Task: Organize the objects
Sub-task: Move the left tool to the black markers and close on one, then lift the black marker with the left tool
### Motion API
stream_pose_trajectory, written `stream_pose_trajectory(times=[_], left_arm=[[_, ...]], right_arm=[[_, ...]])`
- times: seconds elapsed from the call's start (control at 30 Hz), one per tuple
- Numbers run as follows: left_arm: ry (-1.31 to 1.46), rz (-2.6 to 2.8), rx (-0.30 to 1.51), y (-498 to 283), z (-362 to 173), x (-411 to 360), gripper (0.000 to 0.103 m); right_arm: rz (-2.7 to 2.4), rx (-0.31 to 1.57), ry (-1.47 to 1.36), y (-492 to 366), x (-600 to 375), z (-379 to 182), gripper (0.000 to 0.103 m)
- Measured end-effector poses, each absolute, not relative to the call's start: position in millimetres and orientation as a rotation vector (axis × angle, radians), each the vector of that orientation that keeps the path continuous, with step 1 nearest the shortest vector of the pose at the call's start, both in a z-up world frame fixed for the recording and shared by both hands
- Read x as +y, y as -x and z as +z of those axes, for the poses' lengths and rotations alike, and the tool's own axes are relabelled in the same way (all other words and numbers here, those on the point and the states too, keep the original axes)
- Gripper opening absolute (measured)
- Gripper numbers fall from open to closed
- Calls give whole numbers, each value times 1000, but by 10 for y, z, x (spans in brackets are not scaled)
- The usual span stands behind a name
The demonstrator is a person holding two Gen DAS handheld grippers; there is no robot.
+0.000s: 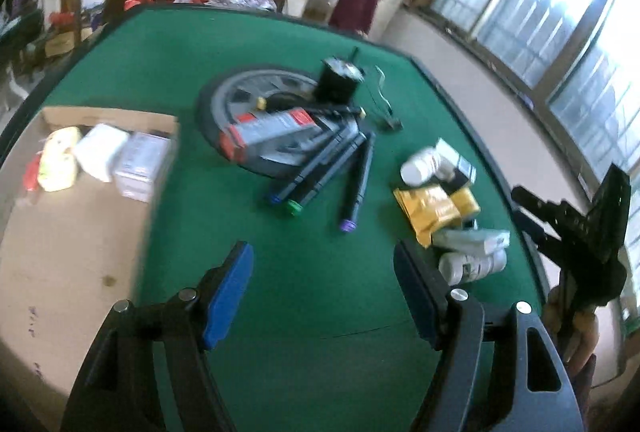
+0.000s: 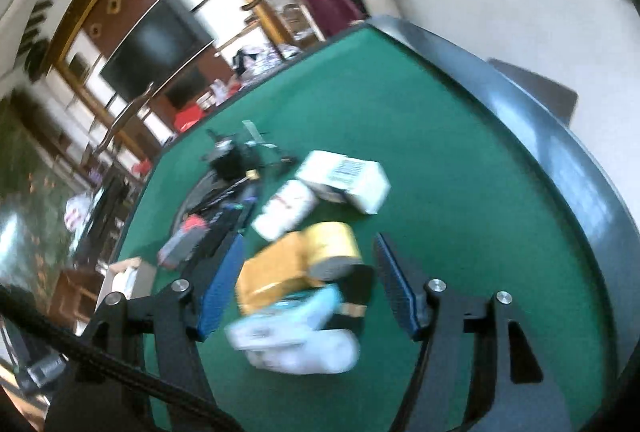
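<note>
Your right claw (image 2: 306, 284) is the nearer one to the work: its blue-padded jaws stand apart with nothing pressed between them, and the heap of small packages lies straight ahead and just below its fingertips; in that heap the yellow foil pouch (image 2: 276, 272) sits nearest the gap, with a pale blue-and-white carton (image 2: 280, 328) and a white plastic bottle (image 2: 316, 356) under it, though blur keeps you from telling exactly what touches what; a second white bottle with red print (image 2: 286, 209) and a white barcoded box (image 2: 346, 177) lie farther out. Your left claw (image 1: 320, 292) is likewise released, holding nothing, over bare green felt; the same heap lies off to its right, just beside its right finger, so a grasp from that side would mean swinging across. The three black marker pens with blue, green and purple caps (image 1: 336, 171) lie ahead of the left claw, near-parallel, their long axes running away from you and tilted rightward, caps toward you; my judgement is that the left hand suits those and the right hand suits the heap. An open brown cardboard box (image 1: 80, 232) holding a few pale packets sits at the left, likely the destination. The tabletop (image 1: 280, 51) is green felt with a dark rim and a round grey centre plate (image 1: 240, 95); beyond it a cluttered room with wooden shelving, and bright windows (image 1: 540, 11) on the right.
</note>
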State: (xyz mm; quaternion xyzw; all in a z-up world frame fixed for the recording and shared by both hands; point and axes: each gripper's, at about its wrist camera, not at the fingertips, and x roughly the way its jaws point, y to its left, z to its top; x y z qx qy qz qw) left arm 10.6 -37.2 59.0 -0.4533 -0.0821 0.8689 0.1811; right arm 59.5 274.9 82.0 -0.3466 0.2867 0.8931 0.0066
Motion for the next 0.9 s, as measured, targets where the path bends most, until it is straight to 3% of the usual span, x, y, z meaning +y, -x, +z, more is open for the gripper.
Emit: stream_pose_trajectory(times=[0.33,0.4,0.47,0.57,0.63,0.9], left_arm=[[1175,2525,178,107,375,420,66],[1167,2524,252,199,305,552,59],[1178,2506,314,308,224,663,35],[1199,2512,403,422,119,803,17],[1220,2499,405,449,46,829,12],[1284,2437,210,67,64,358,11]], right_arm=[[2809,963,1071,-567,2908,595,65],[2821,942,1038,-602,2916,625,65],[2828,932,1017,-621,2916,642,66],[2820,943,1038,-607,2912,626,66],[2804,955,1066,-596,2920,601,66],[2783,935,1088,-594,2917,564,66]])
